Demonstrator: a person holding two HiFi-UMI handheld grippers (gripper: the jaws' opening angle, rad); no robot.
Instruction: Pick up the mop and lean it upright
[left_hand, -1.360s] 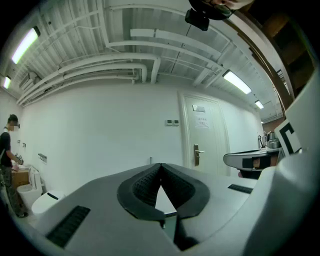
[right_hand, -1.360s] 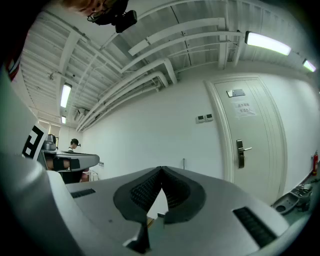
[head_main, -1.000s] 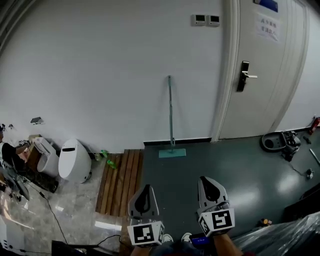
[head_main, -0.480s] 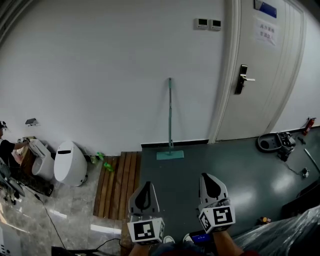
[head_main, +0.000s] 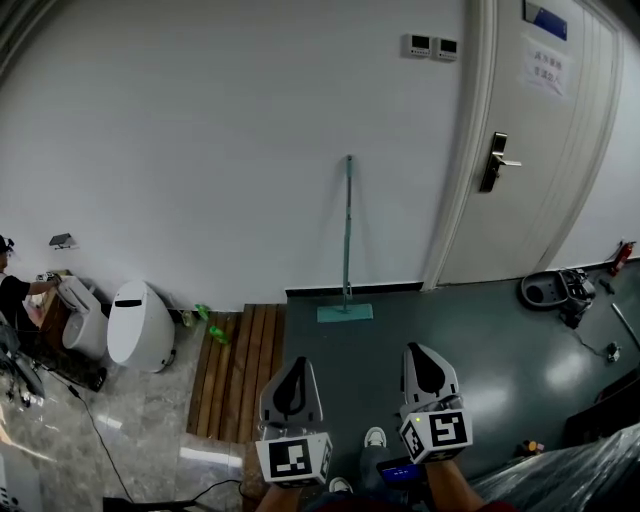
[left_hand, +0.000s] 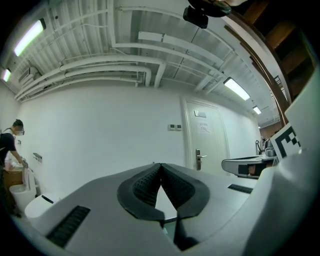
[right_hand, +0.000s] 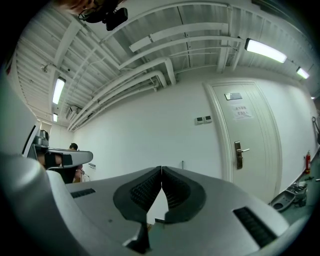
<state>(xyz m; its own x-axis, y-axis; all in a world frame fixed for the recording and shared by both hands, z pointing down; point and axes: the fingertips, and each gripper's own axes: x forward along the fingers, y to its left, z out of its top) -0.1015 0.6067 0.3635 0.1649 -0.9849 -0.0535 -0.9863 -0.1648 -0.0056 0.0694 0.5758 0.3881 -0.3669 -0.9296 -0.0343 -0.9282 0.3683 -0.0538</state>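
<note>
— Mop (head_main: 346, 240) location, please?
— It stands upright against the white wall (head_main: 200, 150), handle nearly vertical. Its teal head (head_main: 345, 313) lies flat on the dark floor (head_main: 480, 370) at the wall's foot, left of the door (head_main: 530, 150).
— And the claws?
— Both sit low in the head view, side by side, well apart from the mop and pointing towards it. The left claw (head_main: 292, 362) is closed, its tips meeting with nothing held. The right claw (head_main: 421, 349) is the same: fully closed and empty.
— Do the left gripper view and right gripper view agree?
— Yes. Each shows its ribbed pads (left_hand: 142, 182) touching at the front, with wall showing in the small gap below.
— Anything near the mop?
— Wooden slats (head_main: 238, 365) lie on the floor to its left, and a white fixture (head_main: 137, 323) sits beyond those. A person (head_main: 12, 290) is at the far left edge.
</note>
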